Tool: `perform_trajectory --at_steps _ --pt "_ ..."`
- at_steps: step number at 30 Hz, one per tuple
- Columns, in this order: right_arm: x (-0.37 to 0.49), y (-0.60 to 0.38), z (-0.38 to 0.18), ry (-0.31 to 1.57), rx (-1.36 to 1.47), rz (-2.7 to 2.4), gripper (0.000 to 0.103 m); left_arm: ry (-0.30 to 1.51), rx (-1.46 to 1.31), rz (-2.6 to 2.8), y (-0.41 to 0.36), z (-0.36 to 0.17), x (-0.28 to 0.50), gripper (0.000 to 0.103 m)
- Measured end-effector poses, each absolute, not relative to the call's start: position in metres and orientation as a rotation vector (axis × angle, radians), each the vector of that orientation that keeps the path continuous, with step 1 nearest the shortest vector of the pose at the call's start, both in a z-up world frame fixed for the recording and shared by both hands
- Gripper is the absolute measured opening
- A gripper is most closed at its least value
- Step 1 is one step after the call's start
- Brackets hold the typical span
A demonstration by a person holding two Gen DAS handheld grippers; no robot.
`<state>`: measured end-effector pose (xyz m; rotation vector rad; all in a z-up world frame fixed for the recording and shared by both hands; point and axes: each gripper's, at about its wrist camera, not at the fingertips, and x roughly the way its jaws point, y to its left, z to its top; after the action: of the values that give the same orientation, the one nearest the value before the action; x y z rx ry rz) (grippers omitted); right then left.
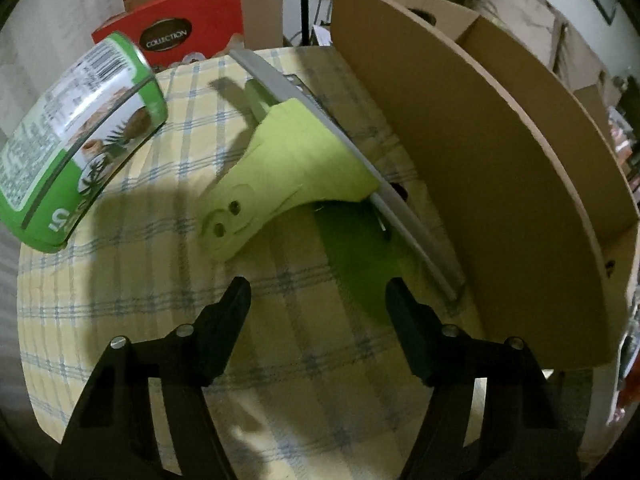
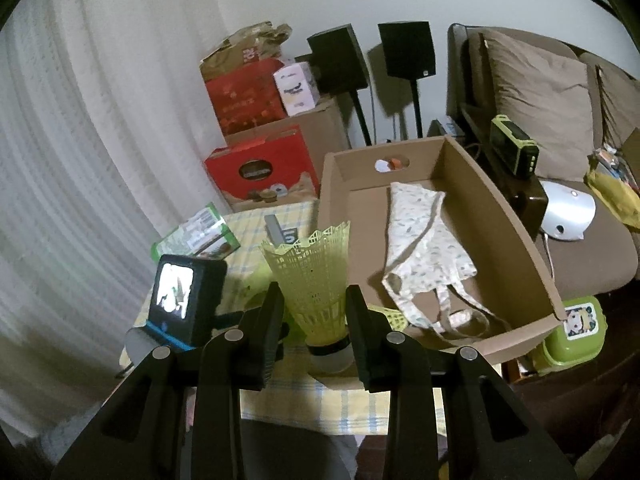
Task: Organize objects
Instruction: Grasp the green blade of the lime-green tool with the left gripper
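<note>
On the yellow plaid tablecloth point(image 1: 132, 264) lay one lime-green felt piece point(image 1: 296, 168), one grey plastic strip point(image 1: 320, 120) and one green printed carton point(image 1: 76, 148). The left gripper point(image 1: 318, 300) hovered unclenched, grasping nothing. The right gripper point(image 2: 314, 312) clenched one yellow-green plastic shuttlecock point(image 2: 316, 276) beside one brown cardboard tray point(image 2: 516, 224) holding one floral cloth mask point(image 2: 424, 240).

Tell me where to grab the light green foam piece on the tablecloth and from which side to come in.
Probably grip the narrow rounded end with the two holes on the light green foam piece. It tapers toward the open left tool and lies clear on the checked tablecloth. Come down from above on that near end; the wide far end lies against the grey strip beside the cardboard box.
</note>
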<state>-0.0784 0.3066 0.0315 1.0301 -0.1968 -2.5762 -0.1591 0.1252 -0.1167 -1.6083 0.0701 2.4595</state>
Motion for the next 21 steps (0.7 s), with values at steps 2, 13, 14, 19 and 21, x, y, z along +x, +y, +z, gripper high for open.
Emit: perform_trajectory --at_steps 2,13,14,19,21 --pt "-0.078 0.31 0.031 -0.204 1.033 -2.582 0.031 0.086 -1.609 2.47 0.131 -0.119 -0.16 0.066" --pt "-0.075 0.318 0.032 -0.207 1.038 -2.592 0.031 0.113 -1.583 2.514 0.13 -0.119 -0.164 0.049" --pt "-0.075 0.318 0.032 -0.208 1.038 -2.593 0.031 0.11 -1.581 2.506 0.128 -0.119 -0.163 0.045" --pt "-0.074 0.315 0.032 -0.21 1.036 -2.587 0.031 0.124 -1.569 2.485 0.113 -0.117 -0.154 0.035" --pt "-0.073 0.314 0.033 -0.21 1.034 -2.585 0.031 0.105 -1.571 2.476 0.102 -0.116 -0.149 0.031"
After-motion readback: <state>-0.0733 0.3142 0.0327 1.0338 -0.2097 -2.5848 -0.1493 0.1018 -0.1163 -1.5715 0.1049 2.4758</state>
